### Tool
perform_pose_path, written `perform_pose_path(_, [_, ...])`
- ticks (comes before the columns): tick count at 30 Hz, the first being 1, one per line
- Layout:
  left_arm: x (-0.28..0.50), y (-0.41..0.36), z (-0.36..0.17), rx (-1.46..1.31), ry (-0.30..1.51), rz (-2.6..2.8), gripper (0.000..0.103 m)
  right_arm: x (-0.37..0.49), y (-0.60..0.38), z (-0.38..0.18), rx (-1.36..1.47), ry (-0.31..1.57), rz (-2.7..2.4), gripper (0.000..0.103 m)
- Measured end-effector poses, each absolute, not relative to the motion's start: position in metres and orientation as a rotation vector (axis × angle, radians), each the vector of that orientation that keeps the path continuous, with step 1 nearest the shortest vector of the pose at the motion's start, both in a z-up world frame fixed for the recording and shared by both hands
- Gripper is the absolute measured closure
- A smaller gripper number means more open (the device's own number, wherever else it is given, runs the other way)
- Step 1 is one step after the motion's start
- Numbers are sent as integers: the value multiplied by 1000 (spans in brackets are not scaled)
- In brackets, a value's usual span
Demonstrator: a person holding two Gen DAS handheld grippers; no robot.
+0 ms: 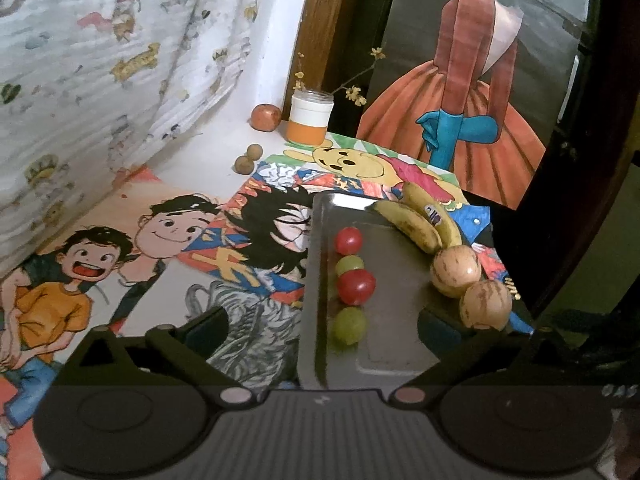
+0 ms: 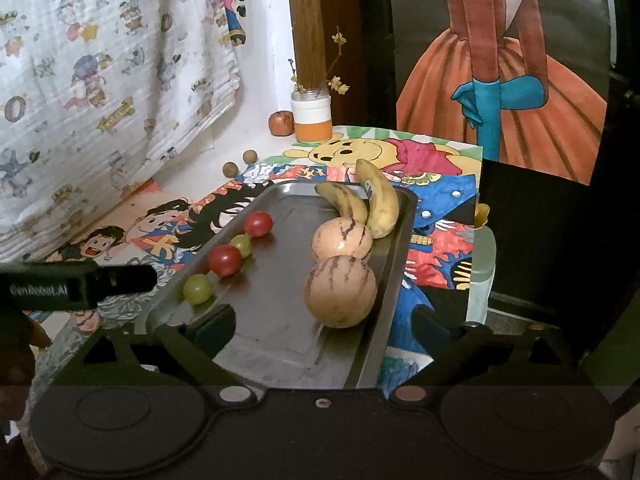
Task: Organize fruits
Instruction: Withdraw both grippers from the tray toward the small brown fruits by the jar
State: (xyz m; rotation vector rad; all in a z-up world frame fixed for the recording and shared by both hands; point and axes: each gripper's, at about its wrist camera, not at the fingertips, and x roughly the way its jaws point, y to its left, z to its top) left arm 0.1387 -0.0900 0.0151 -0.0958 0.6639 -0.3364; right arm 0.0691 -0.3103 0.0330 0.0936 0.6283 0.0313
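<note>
Nearest to the cameras are the two tongs. The left gripper [image 1: 320,328] has its jaws spread wide and holds nothing; its fingers stand on either side of the near end of the metal tray [image 1: 316,240]. The right gripper [image 2: 324,326] is also wide open and empty, with one finger over the tray and the other over the colored drawings [image 2: 440,240] beside it. In the right wrist view, a part of the left tool shows at the left edge, near the tray.

On the tray, along its left side, four small fruits lie in a row: a green grape [image 1: 350,325], then a red tomato [image 1: 356,286] touching it, a second green grape [image 1: 349,265], and a second red tomato [image 1: 348,240]. Along the right side are two round striped melons [image 2: 340,298], one touching the other [image 2: 342,239]. Behind them two bananas [image 2: 380,198] lie side by side at the far end of the tray.

Farther away, on the white surface, there are two small brown balls [image 1: 248,158] and, near the wall, a reddish apple [image 1: 266,117] just beside a white and orange jar [image 1: 310,118] with dry yellow flowers. A printed cloth [image 1: 100,60] hangs at the left.
</note>
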Motion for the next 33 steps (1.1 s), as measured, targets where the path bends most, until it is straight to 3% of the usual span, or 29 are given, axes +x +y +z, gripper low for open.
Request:
perform_pose_path(3, [131, -85, 14, -71, 656, -340, 0, 61, -306, 37, 88, 637, 27, 1])
perform_pose_path(20, [91, -48, 21, -6, 668, -378, 0, 23, -270, 43, 60, 753, -12, 1])
perform_pose_path(33, [83, -22, 17, 30, 783, -303, 0, 15, -245, 41, 97, 836, 51, 1])
